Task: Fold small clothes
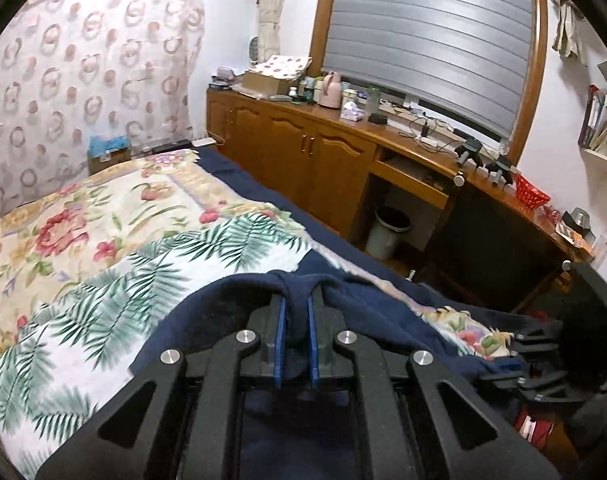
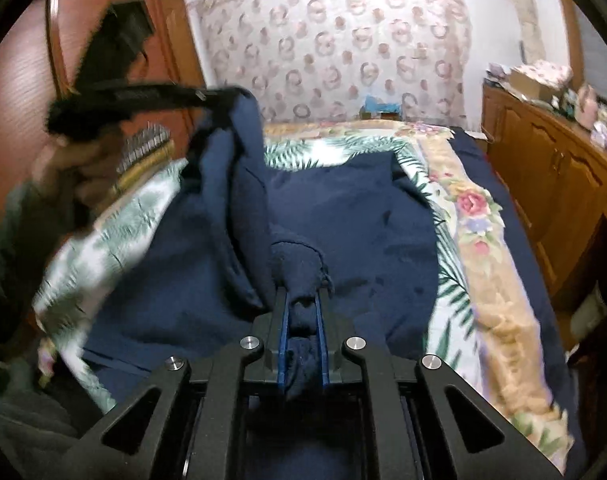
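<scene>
We are seeing a navy garment [image 2: 343, 216] lying on the bed [image 2: 499, 320], the left hand-held gripper [image 1: 296, 312] pinching one corner and raising it, the right hand-held gripper [image 2: 302, 312] pinching another bunched corner low, a floral bedspread [image 1: 103, 216] lying underneath.

The garment [image 2: 343, 216] lay on the bed [image 2: 499, 320] at frame centre. Cabinets [image 2: 551, 168] stood along the right edge, a bin [image 1: 387, 232] below the surface [image 1: 415, 140], right of the bed.

bed [image 2: 499, 320] | floral quilt (palm-leaf sheet atop) | navy garment [image 2: 343, 216]
</scene>
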Demonstrator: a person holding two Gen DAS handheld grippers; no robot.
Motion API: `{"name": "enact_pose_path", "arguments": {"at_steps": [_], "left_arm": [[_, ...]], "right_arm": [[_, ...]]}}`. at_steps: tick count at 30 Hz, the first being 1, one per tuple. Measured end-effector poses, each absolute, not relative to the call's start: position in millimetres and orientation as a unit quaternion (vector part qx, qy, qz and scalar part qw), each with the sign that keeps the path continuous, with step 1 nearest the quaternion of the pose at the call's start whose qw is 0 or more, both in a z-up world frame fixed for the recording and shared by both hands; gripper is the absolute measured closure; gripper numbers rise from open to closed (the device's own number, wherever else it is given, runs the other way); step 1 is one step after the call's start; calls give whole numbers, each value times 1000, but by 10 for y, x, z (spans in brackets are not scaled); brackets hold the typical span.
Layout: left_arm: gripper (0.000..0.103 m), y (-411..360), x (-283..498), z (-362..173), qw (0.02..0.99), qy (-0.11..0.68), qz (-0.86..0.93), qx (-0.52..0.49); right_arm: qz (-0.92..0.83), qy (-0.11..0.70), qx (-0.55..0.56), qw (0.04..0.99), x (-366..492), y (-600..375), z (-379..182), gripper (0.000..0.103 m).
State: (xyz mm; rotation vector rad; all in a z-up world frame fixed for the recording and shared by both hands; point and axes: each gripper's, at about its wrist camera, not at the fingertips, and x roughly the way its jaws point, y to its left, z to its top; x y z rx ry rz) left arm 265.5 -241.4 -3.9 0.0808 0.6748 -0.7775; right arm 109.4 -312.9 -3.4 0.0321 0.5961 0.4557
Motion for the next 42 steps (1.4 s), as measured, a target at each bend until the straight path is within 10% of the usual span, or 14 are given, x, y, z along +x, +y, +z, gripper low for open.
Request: {"name": "enact_pose_path", "arguments": {"at_steps": [4,13,19,39,41,42], "left_arm": [[89,-2676,2790,-98,858,330,-390,48],[26,-2599,2670,-60,862,316,-390,70],[24,-2242,2550,-227,870,330,-361,68],[24,-1491,2541,-801,891,345,-288,58],[24,-1462,2552,-815,893,345,-284,54],[24,-1446,2558,-820,894,345,-279,54]], "right_arm": [[194,293,45,935,925,-3256,28,92],[120,334,42,934,941,-3292,-122,79],[117,317,18,941,1033,-3172,29,54],[176,391,-32,903,2641,-2659,89,53],[183,402,-36,897,2721,-2617,85,57],[196,406,-36,892,2753,-2580,107,83]]}}
